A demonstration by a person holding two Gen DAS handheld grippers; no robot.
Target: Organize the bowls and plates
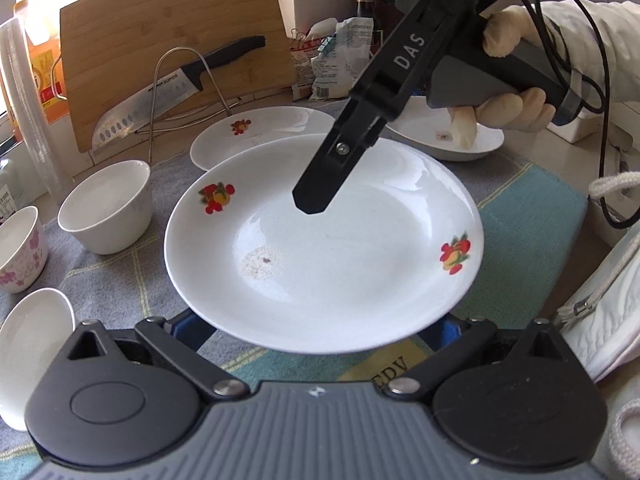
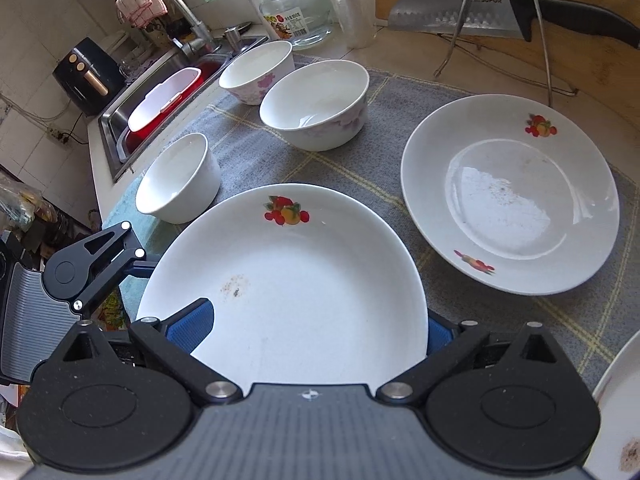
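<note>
A white plate with fruit prints (image 1: 320,248) is held above the grey mat. My left gripper (image 1: 316,332) grips its near rim; its blue pads are mostly hidden under the plate. My right gripper (image 1: 312,204) reaches over the same plate from the far right. In the right wrist view the plate (image 2: 296,288) sits between the right gripper's blue fingers (image 2: 192,324), and whether they clamp it is unclear. A second fruit plate (image 2: 512,196) lies on the mat to the right. A third white plate (image 1: 444,136) lies at the back right.
Three white bowls (image 2: 176,180) (image 2: 316,104) (image 2: 260,70) stand on the mat (image 2: 400,80) at the left. A knife (image 1: 160,100) on a wire rack (image 1: 192,96) leans on a cutting board (image 1: 168,40). A sink (image 2: 160,100) lies far left.
</note>
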